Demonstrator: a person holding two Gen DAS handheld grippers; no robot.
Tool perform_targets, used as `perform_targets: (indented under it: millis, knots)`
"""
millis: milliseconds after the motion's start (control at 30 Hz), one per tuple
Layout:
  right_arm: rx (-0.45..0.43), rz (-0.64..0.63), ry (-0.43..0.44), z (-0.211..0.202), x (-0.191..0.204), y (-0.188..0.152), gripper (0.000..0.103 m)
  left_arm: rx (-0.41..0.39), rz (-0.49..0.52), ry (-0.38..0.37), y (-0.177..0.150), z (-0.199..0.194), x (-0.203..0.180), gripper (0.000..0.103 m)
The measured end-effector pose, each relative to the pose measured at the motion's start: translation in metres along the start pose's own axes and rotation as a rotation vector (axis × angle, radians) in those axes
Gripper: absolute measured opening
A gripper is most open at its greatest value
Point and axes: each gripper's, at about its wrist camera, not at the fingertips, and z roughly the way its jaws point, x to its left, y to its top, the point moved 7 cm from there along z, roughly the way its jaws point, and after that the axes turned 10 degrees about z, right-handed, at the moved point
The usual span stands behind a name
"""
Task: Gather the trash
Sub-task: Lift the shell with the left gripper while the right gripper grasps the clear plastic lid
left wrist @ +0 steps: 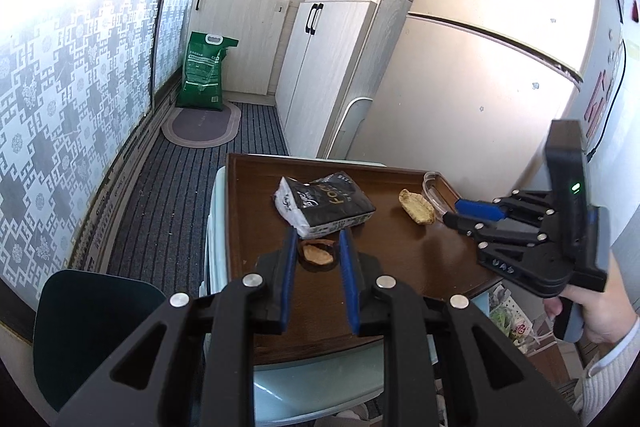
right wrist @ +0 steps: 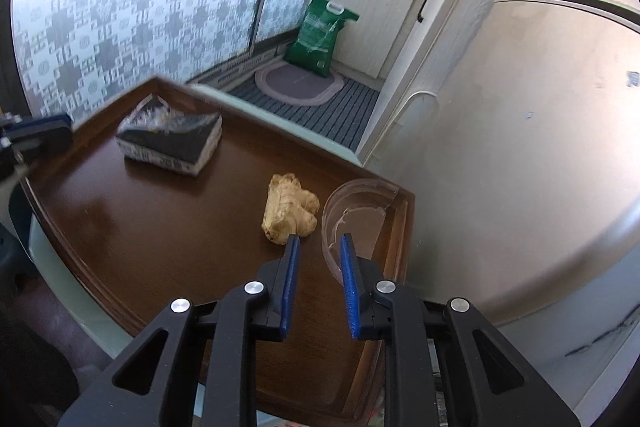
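Dark brown glossy worktop [left wrist: 400,255] in a narrow kitchen: fridge [left wrist: 480,67] alongside, white cabinets [left wrist: 320,67], green sack [left wrist: 204,71] on striped floor mat. Left gripper [left wrist: 318,233] jaws spread around a brown scrap [left wrist: 316,253]. Right gripper [right wrist: 318,241] jaws spread, empty, between a tan crumpled wrapper [right wrist: 288,211] and a clear plastic lid [right wrist: 356,215].

Table [right wrist: 120,211]: dark brown, glossy. Tissue pack [left wrist: 324,205]: black and white. Sack [left wrist: 203,71]: green. Floor mat [left wrist: 160,195]: grey-striped. Gripper pads [right wrist: 290,283]: blue.
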Motion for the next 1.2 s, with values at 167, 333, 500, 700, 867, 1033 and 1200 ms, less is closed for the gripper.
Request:
perform_targets:
  millis: [167,333,500,700,867,1033,1200]
  knots:
    - [0.015,-0.011,-0.031,0.01,0.002,0.001,0.019,-0.011,-0.012,0.001,-0.001,-0.009,0.011,0.023]
    - [0.033,0.007,-0.026,0.014,0.006,0.002,0.005,-0.022,-0.041,-0.006,0.0,-0.016,0.022,0.023]
    - [0.02,0.056,-0.022,0.006,0.005,0.005,0.003,-0.039,-0.047,-0.016,-0.001,-0.026,0.028,0.023]
    - [-0.024,0.095,0.01,-0.019,0.009,0.012,0.003,-0.051,-0.05,0.001,-0.001,-0.034,0.042,0.023]
    - [-0.055,0.147,0.088,-0.033,0.017,0.023,0.003,-0.071,-0.068,0.03,-0.001,-0.045,0.059,0.023]
    - [-0.068,0.182,0.183,-0.043,0.035,0.032,0.003,-0.07,-0.076,0.065,-0.004,-0.052,0.078,0.023]
    - [-0.073,0.171,0.257,-0.05,0.066,0.044,0.003,-0.065,-0.084,0.096,-0.009,-0.06,0.098,0.023]
